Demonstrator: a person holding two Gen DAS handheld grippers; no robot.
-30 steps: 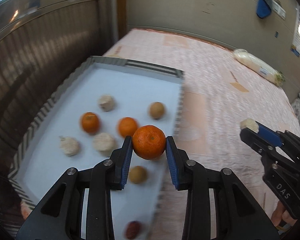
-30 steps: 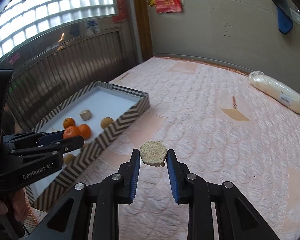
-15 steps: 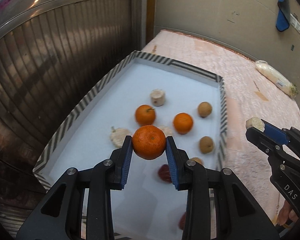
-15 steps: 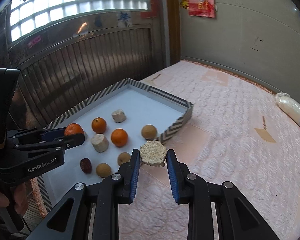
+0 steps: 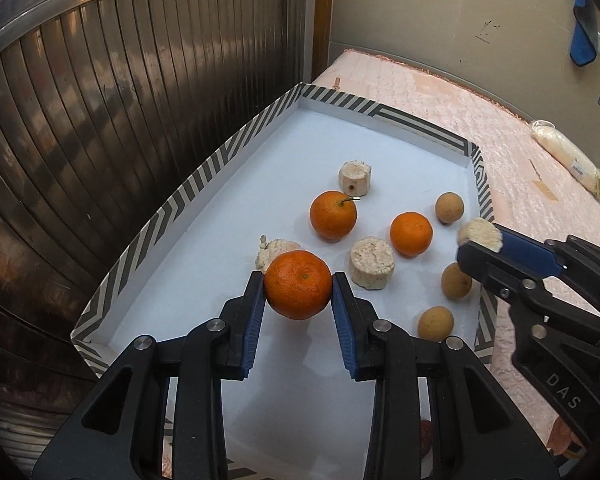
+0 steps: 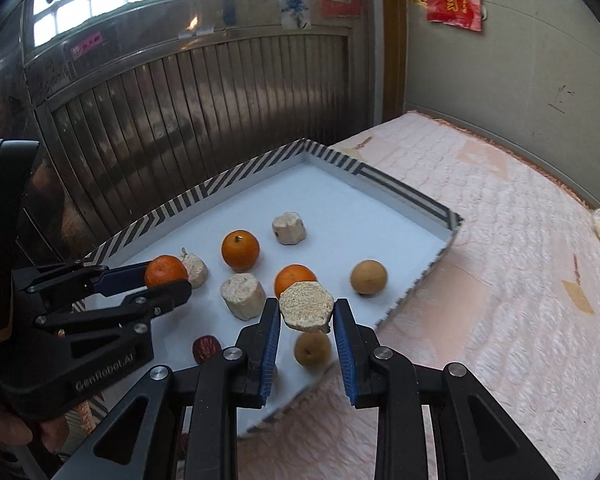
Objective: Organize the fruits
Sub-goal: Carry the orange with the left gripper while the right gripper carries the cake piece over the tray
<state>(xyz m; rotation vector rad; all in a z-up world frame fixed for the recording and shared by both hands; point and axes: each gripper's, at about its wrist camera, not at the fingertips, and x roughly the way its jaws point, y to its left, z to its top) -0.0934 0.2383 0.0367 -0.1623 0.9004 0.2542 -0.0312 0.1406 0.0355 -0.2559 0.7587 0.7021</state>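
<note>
My left gripper [image 5: 298,290] is shut on an orange tangerine [image 5: 298,290] and holds it above the white floor of the zigzag-rimmed tray [image 5: 204,176]. The right gripper [image 6: 306,312] is shut on a pale beige chunk [image 6: 306,306], held over the tray's near right part. In the left wrist view that gripper [image 5: 474,246] enters from the right with the beige chunk [image 5: 480,234] at its tip. On the tray lie two more tangerines [image 5: 333,215] [image 5: 411,234], beige chunks [image 5: 355,178] [image 5: 371,263] [image 5: 274,250], brown round fruits [image 5: 449,207] [image 5: 456,280] [image 5: 435,323] and a dark red fruit [image 6: 206,348].
The tray rests on a pink quilted mattress [image 6: 500,280]. A dark ribbed metal panel [image 5: 100,120] stands close along the tray's left side. A clear bag with white contents [image 5: 568,158] lies far right by the wall. A person's hand [image 6: 40,432] grips the left tool.
Both grippers have travelled from the mattress side over the tray, each with its load still clamped. The right gripper now hangs above the tray's near right part; the fruits lying there have not shifted.
</note>
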